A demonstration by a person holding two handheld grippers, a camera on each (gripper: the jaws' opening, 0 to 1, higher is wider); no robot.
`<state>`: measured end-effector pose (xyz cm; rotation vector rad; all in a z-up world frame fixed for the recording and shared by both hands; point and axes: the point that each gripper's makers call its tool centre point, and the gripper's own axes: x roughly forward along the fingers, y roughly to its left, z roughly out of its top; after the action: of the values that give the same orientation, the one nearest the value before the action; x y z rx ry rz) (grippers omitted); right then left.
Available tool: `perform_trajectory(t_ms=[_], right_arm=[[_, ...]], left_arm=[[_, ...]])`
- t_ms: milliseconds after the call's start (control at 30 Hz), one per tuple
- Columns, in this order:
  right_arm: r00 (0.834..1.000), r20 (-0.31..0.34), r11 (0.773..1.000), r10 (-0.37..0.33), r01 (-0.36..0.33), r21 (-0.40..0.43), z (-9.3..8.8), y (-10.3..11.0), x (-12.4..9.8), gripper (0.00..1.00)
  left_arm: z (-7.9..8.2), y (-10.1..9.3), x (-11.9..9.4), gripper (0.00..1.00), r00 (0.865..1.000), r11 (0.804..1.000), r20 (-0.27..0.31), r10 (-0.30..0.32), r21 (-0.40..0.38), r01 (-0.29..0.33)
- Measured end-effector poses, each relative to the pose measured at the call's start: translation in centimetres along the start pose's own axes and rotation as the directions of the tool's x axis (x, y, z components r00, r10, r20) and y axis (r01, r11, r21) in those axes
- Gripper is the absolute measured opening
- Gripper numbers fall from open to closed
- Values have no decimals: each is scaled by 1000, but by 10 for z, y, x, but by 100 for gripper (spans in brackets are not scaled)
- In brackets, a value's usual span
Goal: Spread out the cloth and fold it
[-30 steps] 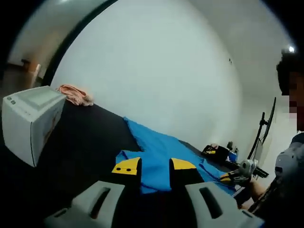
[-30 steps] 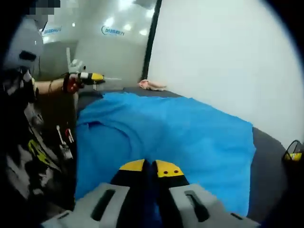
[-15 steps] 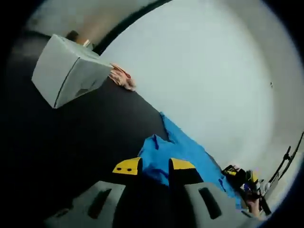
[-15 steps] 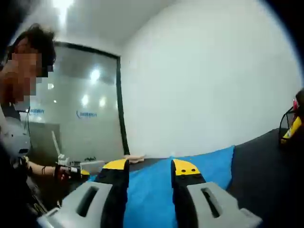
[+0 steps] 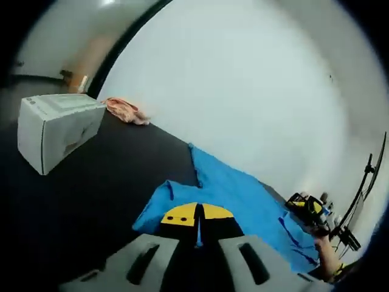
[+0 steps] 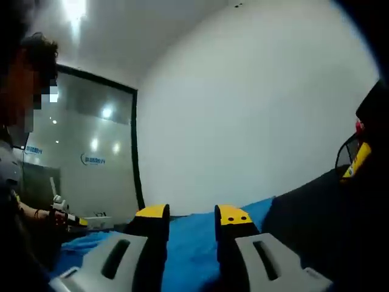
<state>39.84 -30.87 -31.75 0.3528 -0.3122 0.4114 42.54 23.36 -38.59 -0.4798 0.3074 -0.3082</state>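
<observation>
A white box [image 5: 55, 128] is sitting at ten o'clock; the blue cloth [image 5: 243, 194] is stretching toward four. The left gripper [image 5: 196, 214] is clenching its edge; the right gripper [image 6: 189, 214] is gaping, released.

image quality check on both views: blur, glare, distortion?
Left gripper view: heavy fisheye, the black table edge bows; blue cloth and white box slightly soft, no glare. Right gripper view: ceiling light blown out, spots reflect in the glass wall, the white wall curves; cloth soft behind the jaws.
</observation>
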Motion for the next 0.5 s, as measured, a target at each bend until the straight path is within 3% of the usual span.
perform_trajectory(t_ms=[33,67,100,133,200,233,267,300,333,367,400,500], right_arm=[[1000,11,999,2,-2,42,2,-1,-1,28],[1000,28,998,15,-16,60,5,2,-1,28],[999,40,997,25,-28,68,7,5,-1,28],[999,37,997,25,-28,72,6,5,-1,28],[999,34,996,27,-29,80,6,5,-1,28],[999,36,996,32,-35,87,6,5,-1,28],[999,37,995,34,-37,89,6,5,-1,28],[999,39,995,37,-41,95,7,6,-1,28],[998,40,994,38,-42,101,7,6,-2,28],[999,40,993,36,-40,110,7,6,-2,28],[999,41,993,33,-38,116,7,5,-2,28],[998,52,991,26,-32,131,8,2,-3,28]], left_arm=[[-9,4,-8,7,999,993,-46,24,118,-18],[-14,10,-14,18,995,981,-72,61,191,-47],[-10,18,-16,25,995,974,-21,99,208,-93],[-9,20,-17,30,996,973,-2,89,212,-87],[-15,26,-16,38,992,964,-43,117,245,-103],[-21,31,-13,37,989,940,-72,126,326,-96],[-26,38,-10,37,984,928,-90,155,356,-114],[-37,46,-6,37,974,927,-132,186,351,-129],[-26,41,-1,35,989,908,-53,138,405,-105],[-28,46,1,33,986,929,-50,162,344,-135],[-23,46,3,31,989,924,-18,145,359,-129],[-20,54,7,18,986,925,-20,165,350,-148]])
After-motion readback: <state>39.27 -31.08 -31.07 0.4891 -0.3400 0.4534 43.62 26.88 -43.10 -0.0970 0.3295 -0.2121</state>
